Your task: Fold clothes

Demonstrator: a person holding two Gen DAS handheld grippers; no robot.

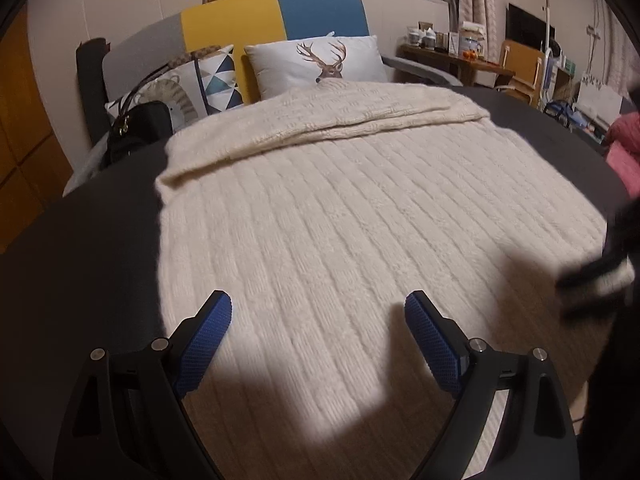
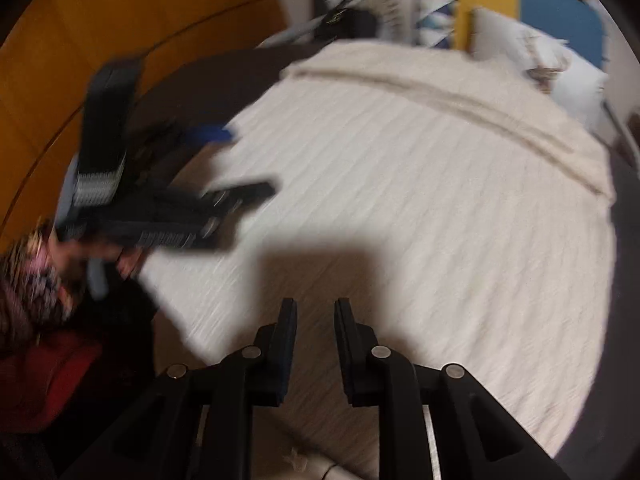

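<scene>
Bedroom, dim and warm-lit: dark table (image 1: 100, 240) in front of a sofa with a yellow and blue back, deer cushion (image 1: 320, 62) and patterned cushion (image 1: 200, 80) propped against it, black handbag (image 1: 136, 132) at the left. Spread flat across the table, a cream ribbed knit garment (image 1: 360, 208), its far part already laid over in a band with the folded edge (image 1: 320, 128) running across; near hem out of sight below the tools. Left gripper (image 1: 318, 332) poised low over the near part of the knit, blue pads spread wide, nothing between them. Right gripper (image 2: 315, 320) over the near right side, pads drawn close with a narrow gap and nothing caught; view smeared by motion. Thick, soft and floppy by the look, likely somewhat heavy for a garment, prone to stretch and sag if lifted by one point; fuzzy surface likely to give good purchase. Best taken at two corners or along an edge, both layers pinched together, lifted evenly so the ribs stay straight. Could fit a fold partway done or a finished one being smoothed.
</scene>
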